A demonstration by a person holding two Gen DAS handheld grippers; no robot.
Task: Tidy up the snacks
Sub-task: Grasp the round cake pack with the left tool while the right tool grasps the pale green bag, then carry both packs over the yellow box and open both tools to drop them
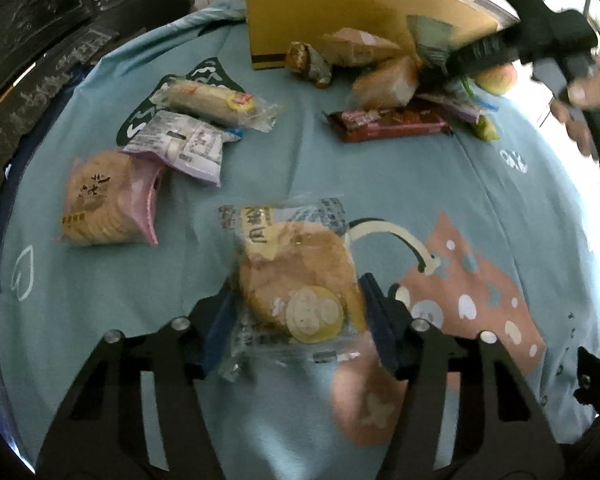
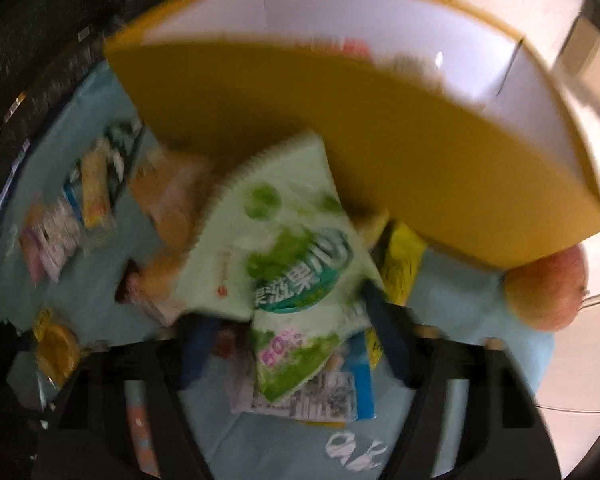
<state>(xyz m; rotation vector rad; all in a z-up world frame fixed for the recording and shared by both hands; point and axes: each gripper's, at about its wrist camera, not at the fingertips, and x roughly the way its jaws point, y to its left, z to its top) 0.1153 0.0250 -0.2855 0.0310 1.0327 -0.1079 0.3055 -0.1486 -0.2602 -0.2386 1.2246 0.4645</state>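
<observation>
A clear packet with a round golden cake (image 1: 296, 280) lies on the blue cloth (image 1: 260, 160), and my left gripper (image 1: 298, 320) is shut on it, one blue pad against each side. My right gripper (image 2: 292, 328) is shut on a pale green snack packet (image 2: 284, 240) that stands up from the pile beside the yellow box (image 2: 340, 120); this view is blurred. In the left wrist view the right gripper (image 1: 472, 56) reaches into that pile in front of the yellow box (image 1: 340, 12), held by a hand (image 1: 592, 88).
Left on the cloth lie a pink cracker pack (image 1: 104, 200), a white packet (image 1: 180, 144) and a long wafer pack (image 1: 216, 100). A brown chocolate bar (image 1: 388, 124) and bread packets (image 1: 384, 80) sit near the box. An apple (image 2: 548, 288) rests at the box's right corner.
</observation>
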